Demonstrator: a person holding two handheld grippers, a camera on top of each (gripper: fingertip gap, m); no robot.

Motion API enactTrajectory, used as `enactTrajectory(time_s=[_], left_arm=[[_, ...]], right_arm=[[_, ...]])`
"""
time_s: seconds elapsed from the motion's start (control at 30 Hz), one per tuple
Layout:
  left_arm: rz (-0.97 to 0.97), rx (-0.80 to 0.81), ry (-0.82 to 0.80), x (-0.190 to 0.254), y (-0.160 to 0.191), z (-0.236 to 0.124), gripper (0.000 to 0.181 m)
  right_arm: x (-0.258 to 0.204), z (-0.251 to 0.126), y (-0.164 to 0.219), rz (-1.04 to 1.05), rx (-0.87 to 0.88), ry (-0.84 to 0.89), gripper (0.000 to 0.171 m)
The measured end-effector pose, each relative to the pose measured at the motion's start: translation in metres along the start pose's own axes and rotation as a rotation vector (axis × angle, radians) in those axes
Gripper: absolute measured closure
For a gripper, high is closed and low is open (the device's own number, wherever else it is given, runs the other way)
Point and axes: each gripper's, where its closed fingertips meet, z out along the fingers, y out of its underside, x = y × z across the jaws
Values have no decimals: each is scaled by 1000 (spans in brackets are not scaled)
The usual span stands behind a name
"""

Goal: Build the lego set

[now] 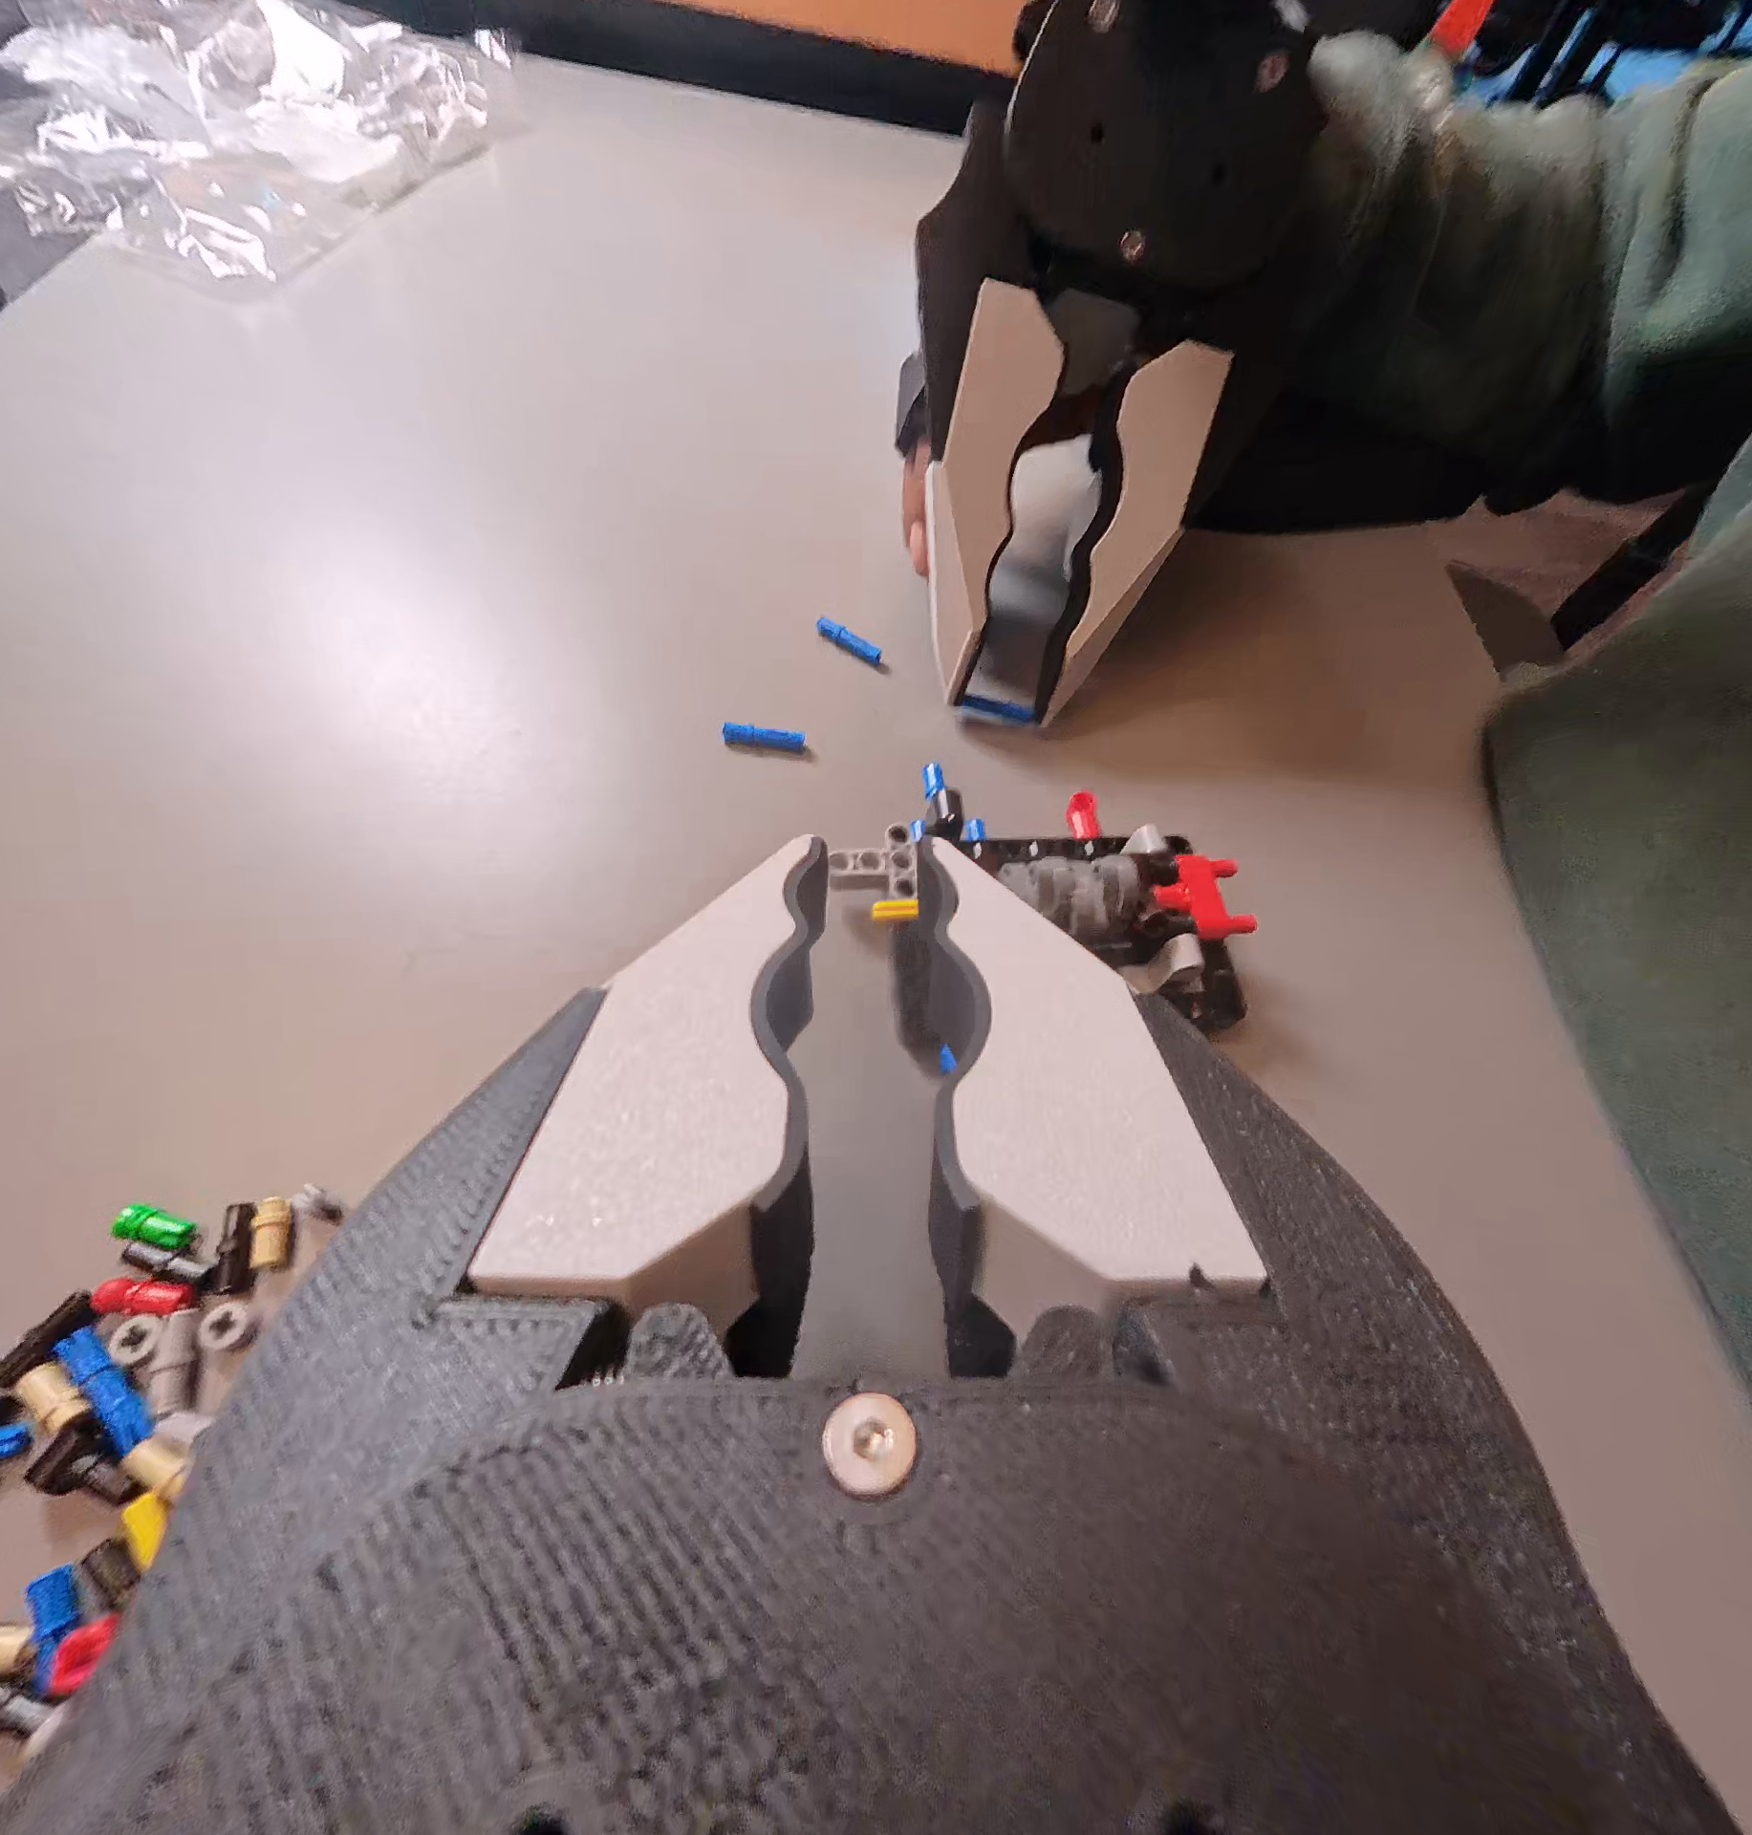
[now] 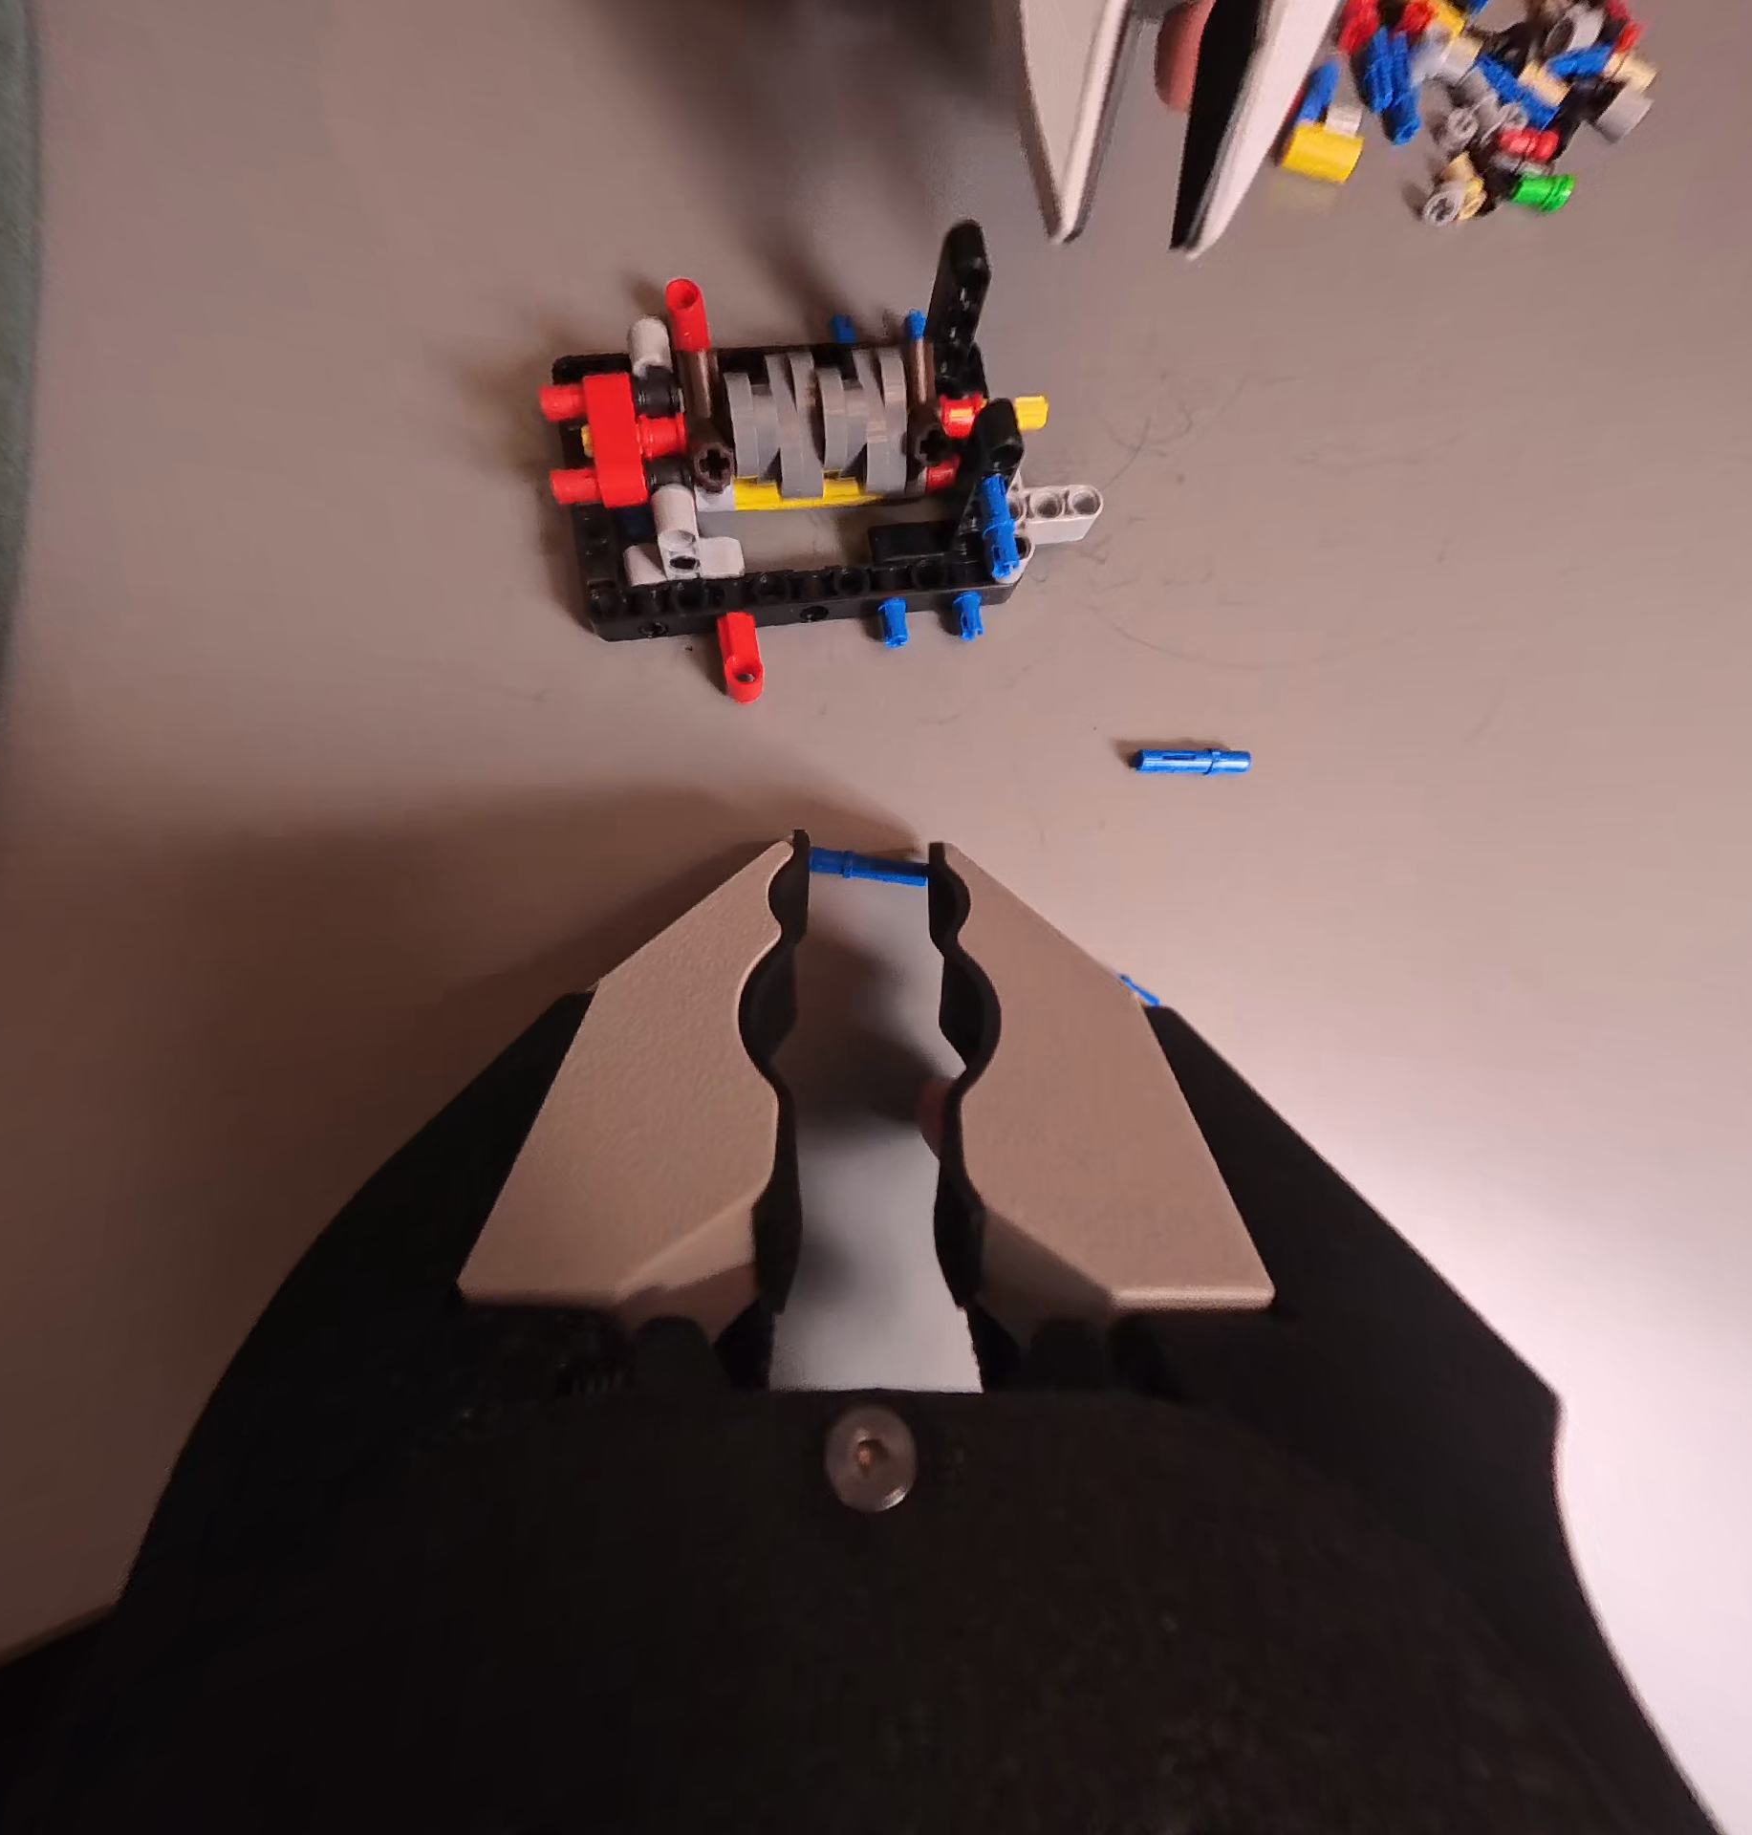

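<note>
The partly built lego model (image 2: 792, 477) is a black frame with grey gear pieces, red connectors and blue pins. It lies flat on the table ahead of my right gripper (image 2: 868, 856). That gripper is shut on a blue pin (image 2: 867, 867), held end to end between its tips, low at the table. In the left wrist view the right gripper (image 1: 996, 700) shows with the pin (image 1: 996, 708) at its tips. My left gripper (image 1: 874, 862) is open and empty, just short of the model (image 1: 1100, 894). It also shows in the right wrist view (image 2: 1125, 233).
Two loose blue pins (image 1: 849, 640) (image 1: 762, 737) lie between the grippers; one shows in the right wrist view (image 2: 1189, 761). A pile of small mixed parts (image 1: 87, 1390) (image 2: 1477, 99) lies left of the left gripper. Clear plastic bags (image 1: 206, 129) lie far left. A green sleeve (image 1: 1596, 298) is on the right. My right fingertips sit around 11 centimetres from my left ones.
</note>
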Motion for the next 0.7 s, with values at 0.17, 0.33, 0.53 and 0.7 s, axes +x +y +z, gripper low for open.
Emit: enactTrajectory(time_s=[0.17, 0.33, 0.53, 0.7], left_arm=[[-267, 183, 218, 26, -33, -3, 164], [-603, 303, 513, 46, -55, -6, 156], [-662, 296, 625, 65, -60, 0, 172], [-635, 346, 597, 62, -65, -1, 176]], right_arm=[[1, -28, -70, -12, 438, 19, 150], [-13, -43, -112, -169, 625, 119, 149], [-15, -45, -120, -185, 658, 156, 149], [-11, -49, -121, -175, 678, 179, 149]])
